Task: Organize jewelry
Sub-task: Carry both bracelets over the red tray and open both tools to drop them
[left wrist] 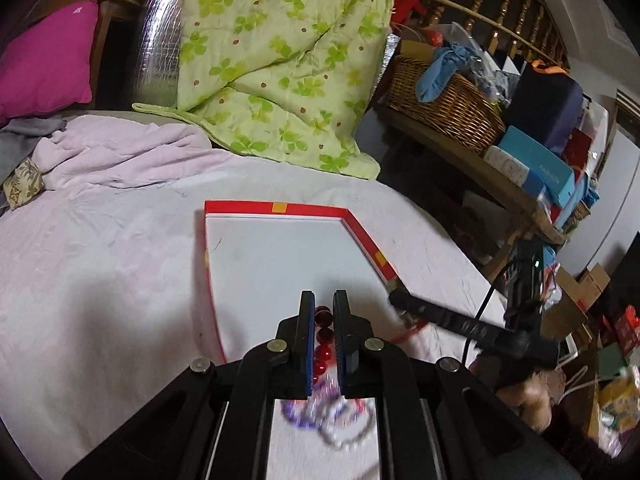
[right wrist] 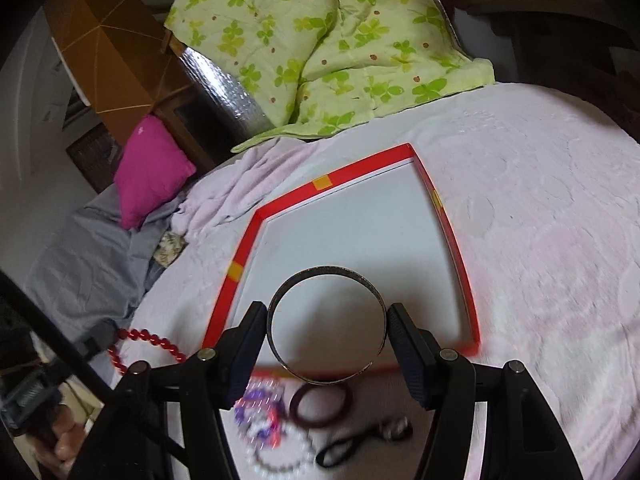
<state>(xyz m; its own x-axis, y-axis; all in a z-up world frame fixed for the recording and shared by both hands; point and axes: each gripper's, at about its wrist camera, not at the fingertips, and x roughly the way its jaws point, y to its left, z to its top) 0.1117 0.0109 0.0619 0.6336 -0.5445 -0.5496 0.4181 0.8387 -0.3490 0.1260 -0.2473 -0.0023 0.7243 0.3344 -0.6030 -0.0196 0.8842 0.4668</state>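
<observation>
**Carrying two pieces to the tray**

Hovering over the pink bedspread (right wrist: 540,240), I aim both pieces at the red-rimmed tray (right wrist: 320,182), its white floor bare. My right gripper (right wrist: 326,330) clamps the metal bangle (right wrist: 326,280) across its width; I'd lower it flat before releasing. My left gripper (left wrist: 323,312), nearly closed, pinches the red bead strand (left wrist: 324,334); I'd set it well apart.

left gripper (left wrist: 324,300) clamped tight, right gripper (right wrist: 327,316) half-spread, gripping

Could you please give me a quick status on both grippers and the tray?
Left gripper shut on red bead string. Right gripper shut on bangle. Red tray holds nothing, unobstructed.
</observation>
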